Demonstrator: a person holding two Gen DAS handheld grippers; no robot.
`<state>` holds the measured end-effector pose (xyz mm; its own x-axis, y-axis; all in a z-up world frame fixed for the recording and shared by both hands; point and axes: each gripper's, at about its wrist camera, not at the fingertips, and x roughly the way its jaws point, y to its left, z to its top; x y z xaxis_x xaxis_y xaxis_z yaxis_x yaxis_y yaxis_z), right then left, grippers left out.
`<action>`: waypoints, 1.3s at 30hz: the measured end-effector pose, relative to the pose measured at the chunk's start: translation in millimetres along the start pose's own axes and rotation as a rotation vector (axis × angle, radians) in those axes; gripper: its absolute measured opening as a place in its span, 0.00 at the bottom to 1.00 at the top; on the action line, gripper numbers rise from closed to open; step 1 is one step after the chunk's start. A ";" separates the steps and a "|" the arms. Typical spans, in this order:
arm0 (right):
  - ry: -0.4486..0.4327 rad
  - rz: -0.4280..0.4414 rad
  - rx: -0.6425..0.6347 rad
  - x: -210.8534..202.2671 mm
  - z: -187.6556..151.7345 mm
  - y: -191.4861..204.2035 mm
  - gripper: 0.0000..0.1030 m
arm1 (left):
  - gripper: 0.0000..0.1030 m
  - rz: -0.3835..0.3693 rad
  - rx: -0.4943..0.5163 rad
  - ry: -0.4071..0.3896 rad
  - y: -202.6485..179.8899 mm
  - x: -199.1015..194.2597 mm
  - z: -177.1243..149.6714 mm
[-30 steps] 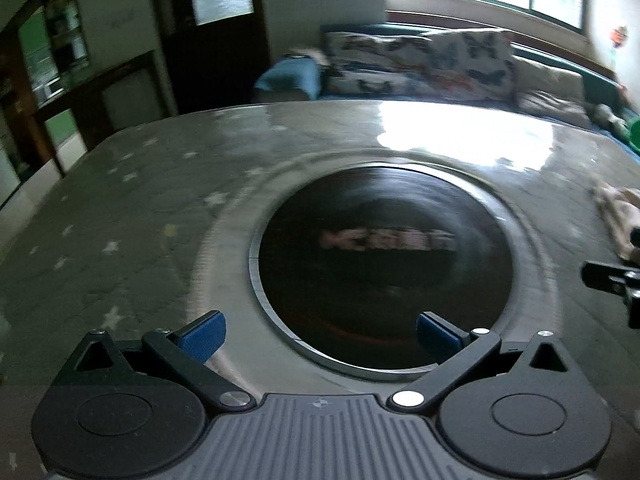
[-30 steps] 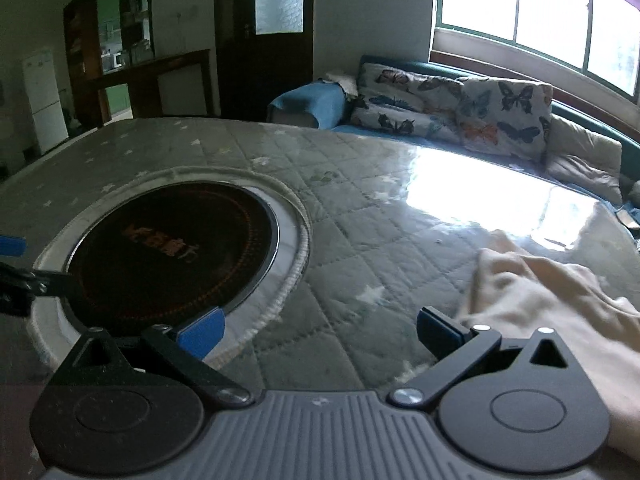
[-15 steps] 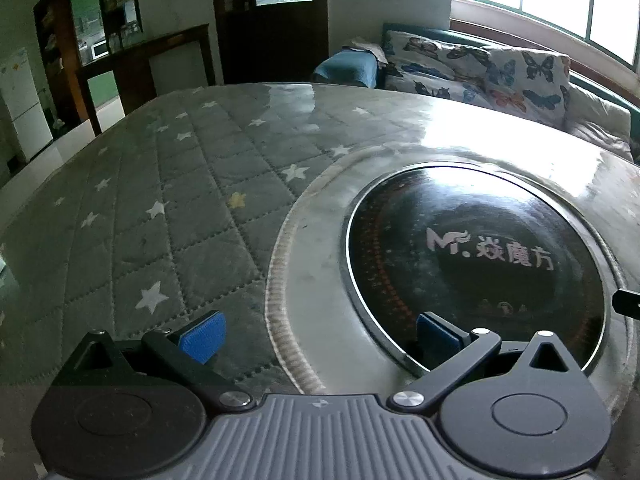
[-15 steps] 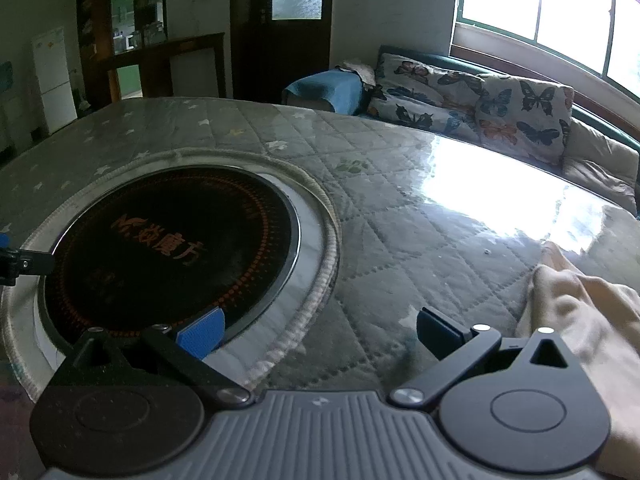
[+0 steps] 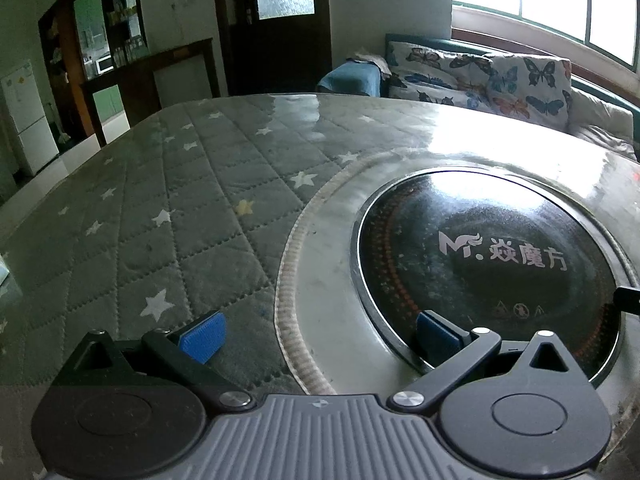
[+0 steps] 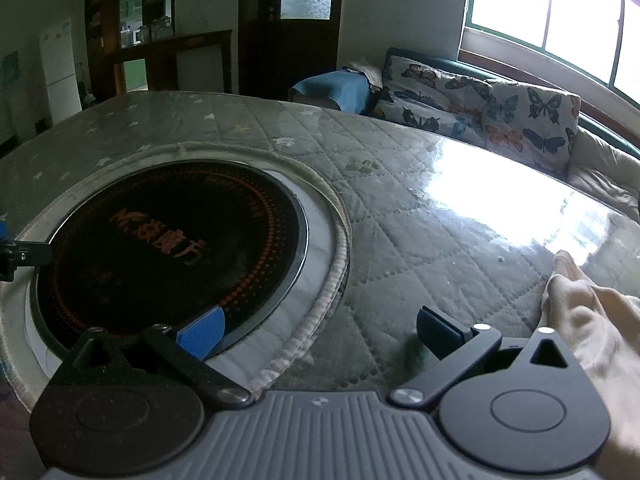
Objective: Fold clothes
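A cream-coloured garment (image 6: 588, 332) lies bunched on the quilted tablecloth at the right edge of the right wrist view, partly hidden behind the gripper body. My right gripper (image 6: 320, 330) hangs open just left of it, with nothing between its blue pads. My left gripper (image 5: 320, 334) is open too, low over the rim of the round black cooktop (image 5: 492, 264); no clothing shows in its view. A black fingertip of the other gripper pokes in at the right edge of the left wrist view and at the left edge of the right wrist view.
A grey star-patterned quilted cloth (image 5: 168, 216) under clear plastic covers the table, with the cooktop (image 6: 172, 248) set in its middle. Behind stand a sofa with butterfly cushions (image 6: 480, 116), a dark door (image 5: 276, 20), shelves and a white fridge (image 5: 24, 116). Window glare falls on the far tabletop.
The left gripper has swung left, so the cooktop now sits at the right of its view. The right gripper has also turned left, and the cream garment has slid toward its right edge.
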<state>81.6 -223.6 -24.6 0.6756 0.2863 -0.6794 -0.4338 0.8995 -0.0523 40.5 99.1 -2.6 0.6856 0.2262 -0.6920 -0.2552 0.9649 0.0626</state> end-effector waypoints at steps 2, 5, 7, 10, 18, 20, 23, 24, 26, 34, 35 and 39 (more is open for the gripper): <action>-0.003 0.001 0.002 0.7 -0.2 -0.2 1.00 | 1.00 0.000 -0.001 -0.004 -0.4 0.2 -0.3; -0.008 0.000 0.001 1.4 -0.4 -0.1 1.00 | 1.00 0.001 -0.002 -0.016 -0.5 0.9 -2.0; -0.011 -0.001 0.001 1.4 -0.8 -0.2 1.00 | 1.00 0.001 -0.003 -0.023 -0.4 1.4 -2.6; -0.015 -0.001 0.002 1.9 -1.0 0.1 1.00 | 1.00 0.000 -0.003 -0.033 -0.4 1.6 -3.8; -0.020 -0.002 0.002 1.7 -1.9 -0.1 1.00 | 1.00 0.001 -0.005 -0.056 -0.2 1.7 -6.3; -0.021 -0.001 0.003 1.4 -2.2 -0.2 1.00 | 1.00 0.001 -0.006 -0.057 0.1 2.3 -6.1; -0.022 0.000 0.004 1.2 -2.4 -0.2 1.00 | 1.00 0.000 -0.007 -0.058 0.4 2.9 -5.9; -0.022 0.000 0.004 1.1 -2.4 -0.2 1.00 | 1.00 0.000 -0.007 -0.059 0.6 2.9 -5.9; -0.022 0.000 0.005 0.9 -2.4 -0.2 1.00 | 1.00 -0.001 -0.008 -0.059 0.8 2.4 -6.4; -0.023 0.001 0.005 0.8 -2.5 -0.2 1.00 | 1.00 -0.002 -0.008 -0.062 1.4 2.5 -7.0; -0.023 0.001 0.005 0.8 -2.6 -0.2 1.00 | 1.00 -0.002 -0.008 -0.062 1.5 2.6 -7.1; -0.023 0.001 0.005 0.7 -2.4 -0.2 1.00 | 1.00 -0.002 -0.008 -0.063 1.6 2.8 -7.7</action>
<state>80.7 -224.4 -26.9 0.6887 0.2945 -0.6625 -0.4312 0.9010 -0.0477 36.8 100.2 -10.0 0.7273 0.2325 -0.6457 -0.2592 0.9642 0.0552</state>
